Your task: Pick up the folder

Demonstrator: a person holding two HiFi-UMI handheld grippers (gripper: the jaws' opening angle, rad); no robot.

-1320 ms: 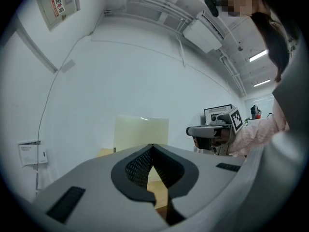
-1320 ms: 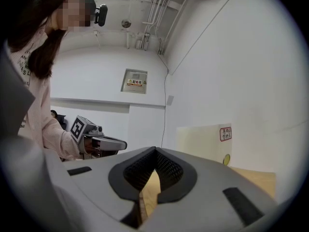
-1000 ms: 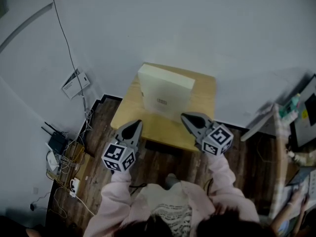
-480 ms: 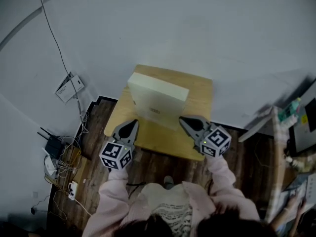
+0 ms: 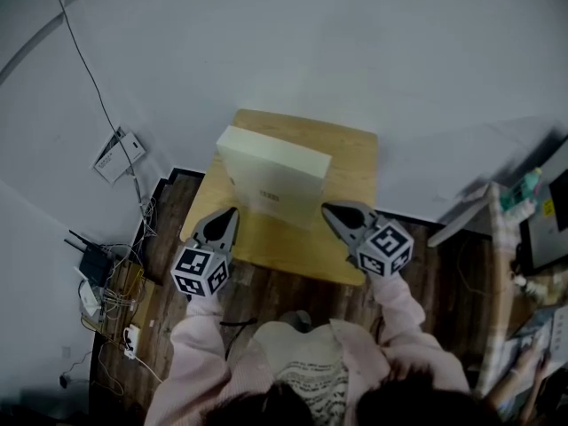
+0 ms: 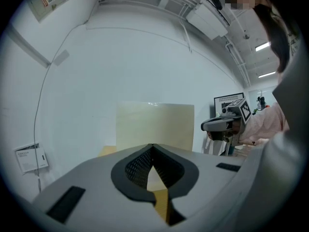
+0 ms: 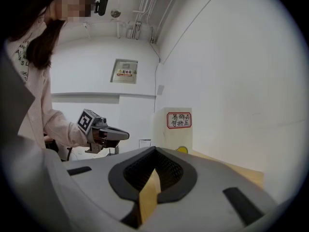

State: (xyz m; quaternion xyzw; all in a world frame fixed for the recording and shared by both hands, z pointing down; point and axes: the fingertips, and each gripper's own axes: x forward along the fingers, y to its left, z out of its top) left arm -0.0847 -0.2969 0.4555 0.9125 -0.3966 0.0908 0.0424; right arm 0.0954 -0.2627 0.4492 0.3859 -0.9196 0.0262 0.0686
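Note:
The folder [image 5: 271, 180] is a thick cream box file standing upright on a small wooden table [image 5: 349, 156]. In the left gripper view the folder [image 6: 154, 124] shows its broad face straight ahead. In the right gripper view the folder [image 7: 174, 129] shows a narrow end with a red-framed label. My left gripper [image 5: 226, 214] hovers at the table's near left corner, shut and empty, short of the folder. My right gripper [image 5: 331, 211] is shut and empty too, just off the folder's near right corner. Each gripper sees the other: the right gripper [image 6: 219, 124] and the left gripper [image 7: 113, 135].
The table stands against a white wall on a dark wood floor. A router with tangled cables [image 5: 99, 263] lies on the floor at the left. A white leaflet box [image 5: 115, 152] and a cable hang on the wall. A cluttered desk [image 5: 532, 229] fills the right edge.
Both grippers have drifted a little lower and further apart, so they now flank the folder's near corners. Both have stayed shut. The folder has not moved on the table.

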